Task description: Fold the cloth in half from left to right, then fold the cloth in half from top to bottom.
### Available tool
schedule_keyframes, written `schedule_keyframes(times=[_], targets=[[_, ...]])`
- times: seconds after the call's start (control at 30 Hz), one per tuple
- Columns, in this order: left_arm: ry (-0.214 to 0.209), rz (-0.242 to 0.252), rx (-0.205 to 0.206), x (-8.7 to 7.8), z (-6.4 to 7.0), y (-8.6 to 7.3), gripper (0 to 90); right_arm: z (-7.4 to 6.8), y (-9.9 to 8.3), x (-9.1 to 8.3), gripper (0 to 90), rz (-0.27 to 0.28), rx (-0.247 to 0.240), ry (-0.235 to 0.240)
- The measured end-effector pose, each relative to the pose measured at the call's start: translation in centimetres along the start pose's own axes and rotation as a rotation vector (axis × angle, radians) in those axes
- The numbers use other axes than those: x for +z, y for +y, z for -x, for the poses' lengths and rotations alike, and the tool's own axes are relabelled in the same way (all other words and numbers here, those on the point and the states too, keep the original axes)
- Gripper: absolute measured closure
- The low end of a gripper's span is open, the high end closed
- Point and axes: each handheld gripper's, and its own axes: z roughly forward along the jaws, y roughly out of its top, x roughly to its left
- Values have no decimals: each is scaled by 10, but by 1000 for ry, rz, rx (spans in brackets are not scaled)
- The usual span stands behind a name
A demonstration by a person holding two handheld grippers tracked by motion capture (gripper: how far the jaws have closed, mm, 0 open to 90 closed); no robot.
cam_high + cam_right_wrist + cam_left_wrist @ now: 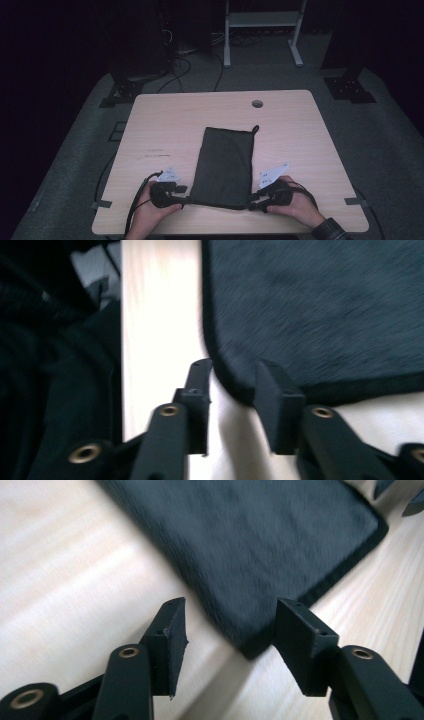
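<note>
A dark grey cloth pouch [225, 160] lies flat in the middle of the light wooden table [165, 125], with a small loop at its far right corner. My left gripper [182, 200] is at the pouch's near left corner. In the left gripper view the pouch [250, 540] has its corner between the wide-open jaws of the left gripper [232, 630]. My right gripper [252, 202] is at the near right corner. In the right gripper view the right gripper [234, 387] is open more narrowly around that corner of the pouch [320, 305], with bare table showing beside the left jaw.
A round cable hole [257, 103] sits near the table's far edge. Both hands rest close to the near edge. In the right gripper view the table's edge [122, 340] drops off to dark clothing at the left. Cables and a white stand [262, 20] are on the floor behind.
</note>
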Motion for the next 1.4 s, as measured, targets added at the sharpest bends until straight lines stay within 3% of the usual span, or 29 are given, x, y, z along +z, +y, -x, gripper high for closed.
schedule_keyframes(times=[0.27, 0.53, 0.8, 1.13, 1.4], targets=[[44, 65, 0, 3, -21, 23, 432, 26, 8, -7, 552, 68, 62, -140], [73, 103, 11, 10, -48, 54, 466, 64, 21, -11, 508, 90, 104, -292], [109, 91, 29, 27, -69, 82, 476, 98, 39, -16, 489, 132, 138, -354], [140, 83, 51, 60, -98, 128, 485, 144, 56, -15, 484, 163, 181, -408], [177, 68, 42, 84, -117, 145, 493, 173, 57, -9, 484, 171, 247, -433]])
